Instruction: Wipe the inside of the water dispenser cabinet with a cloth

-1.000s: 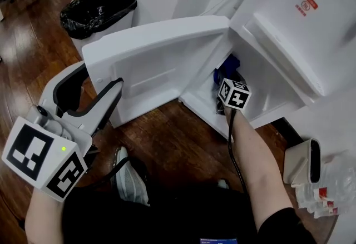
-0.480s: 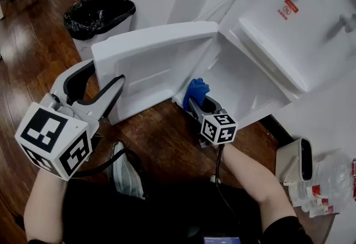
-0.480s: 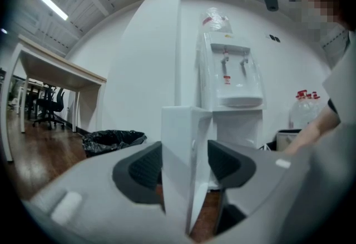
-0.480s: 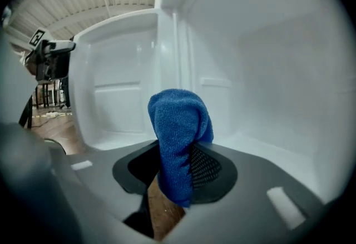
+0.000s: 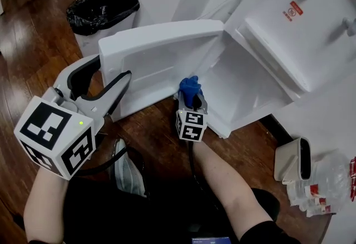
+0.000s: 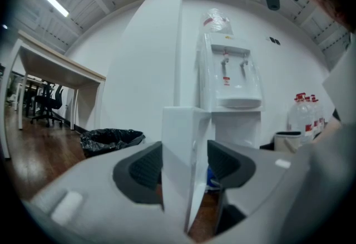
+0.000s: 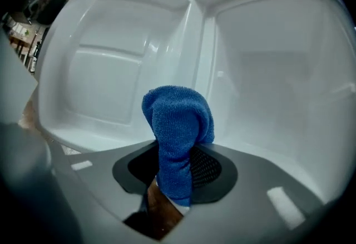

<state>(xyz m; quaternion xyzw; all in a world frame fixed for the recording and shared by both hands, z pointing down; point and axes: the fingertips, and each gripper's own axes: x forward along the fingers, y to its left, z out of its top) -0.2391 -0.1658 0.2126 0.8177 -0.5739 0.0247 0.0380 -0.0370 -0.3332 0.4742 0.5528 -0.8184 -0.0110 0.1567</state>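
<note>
Blue cloth (image 7: pixel 178 126) gripped at the cabinet's threshold

Nearest to me, a shoe (image 5: pixel 127 173) shows on the wooden floor (image 5: pixel 161 143) between the person's arms (image 5: pixel 228 182). On the left, the left gripper (image 5: pixel 111 84) is clamped on the free edge of the cabinet door (image 5: pixel 161 54). Its jaws stand partway apart with the white panel between them and a pad against each face.

To its right, the right gripper (image 5: pixel 192 103) has its jaws closed on the cloth. The cloth is bunched into a roll and sticks up and forward from between the pads. It sits at the near lower lip of the cabinet (image 5: pixel 245 84), just by the corner where the swung-open door hinges onto the body. Whether it touches the white plastic I cannot tell. The door's inner face and the cabinet's interior are both plain white.

At the near right, a white container (image 5: pixel 293 160) stands beside some clear packs (image 5: pixel 328 182). Farther off, above the cabinet, is the front of the water dispenser (image 5: pixel 295 20). At the far left stands a bin (image 5: pixel 103 9) with a black liner.
</note>
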